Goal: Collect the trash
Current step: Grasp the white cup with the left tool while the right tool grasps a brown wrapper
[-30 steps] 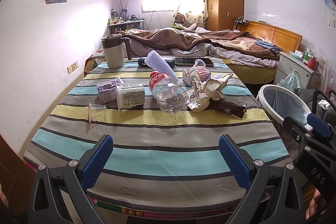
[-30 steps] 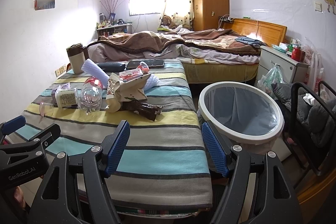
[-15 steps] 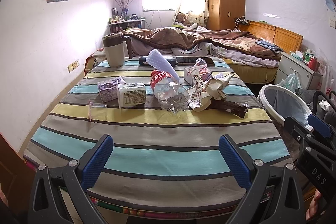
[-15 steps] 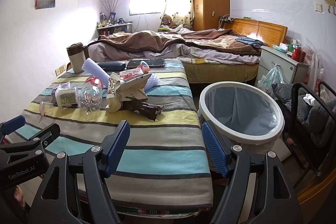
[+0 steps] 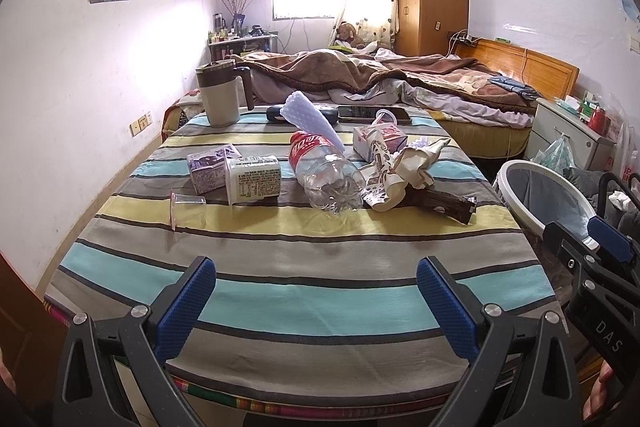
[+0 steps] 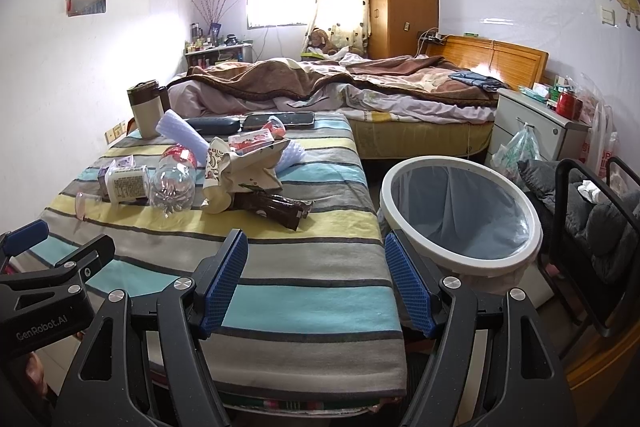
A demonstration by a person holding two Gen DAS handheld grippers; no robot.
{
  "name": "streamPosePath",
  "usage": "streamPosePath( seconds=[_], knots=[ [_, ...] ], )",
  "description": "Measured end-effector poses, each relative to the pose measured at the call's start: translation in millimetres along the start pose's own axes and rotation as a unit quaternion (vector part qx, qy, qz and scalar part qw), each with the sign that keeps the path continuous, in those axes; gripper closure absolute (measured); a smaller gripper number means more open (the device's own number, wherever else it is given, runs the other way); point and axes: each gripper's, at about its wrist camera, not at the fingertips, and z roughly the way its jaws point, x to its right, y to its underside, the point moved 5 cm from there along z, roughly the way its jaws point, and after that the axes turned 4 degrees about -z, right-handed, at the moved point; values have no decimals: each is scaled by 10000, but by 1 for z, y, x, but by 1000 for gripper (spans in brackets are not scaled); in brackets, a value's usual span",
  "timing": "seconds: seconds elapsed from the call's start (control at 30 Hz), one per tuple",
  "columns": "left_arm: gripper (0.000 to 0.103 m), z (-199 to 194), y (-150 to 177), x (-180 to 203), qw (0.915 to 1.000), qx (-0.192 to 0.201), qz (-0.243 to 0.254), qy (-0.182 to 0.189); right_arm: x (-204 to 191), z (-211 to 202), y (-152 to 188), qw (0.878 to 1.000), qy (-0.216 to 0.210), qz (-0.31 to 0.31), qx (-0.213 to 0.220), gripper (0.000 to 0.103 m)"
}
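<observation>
Step in hand: approach, before the first pick. Both tongs are released and carry nothing. The left tongs and the right tongs hover over the near edge of the striped table, well apart from the trash.

The trash lies in a cluster across the middle of the table: a crushed plastic bottle with a red label, two small cartons just beside it, a clear plastic cup on its side, a crumpled paper cup and wrapping, and a dark snack wrapper nearest the right edge. The white-rimmed bin stands on the floor just beside the table's right side, lined and apparently empty.

Next move, as judged: advance one pair of tongs to a single item. The snack wrapper is nearest the right tongs and the bin. Close on it, lift it clear of the paper wrapping that touches it, carry it over the rim, then release.
</observation>
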Motion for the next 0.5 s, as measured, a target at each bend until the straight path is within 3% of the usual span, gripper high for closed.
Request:
streamPosePath(
  seconds=[0.1,0.37,0.5],
  knots=[
    [1,6,-3,-4,10000,-44,35,25,-2,4,0,10000,-45,-32,-18,31],
    [1,38,-27,-51,9996,-187,-114,-154,-17,42,-11,9957,-856,-354,-47,30],
    [1,56,-41,-79,9991,-201,-233,-285,-27,74,-12,9932,-988,-473,-391,30]
  ],
)
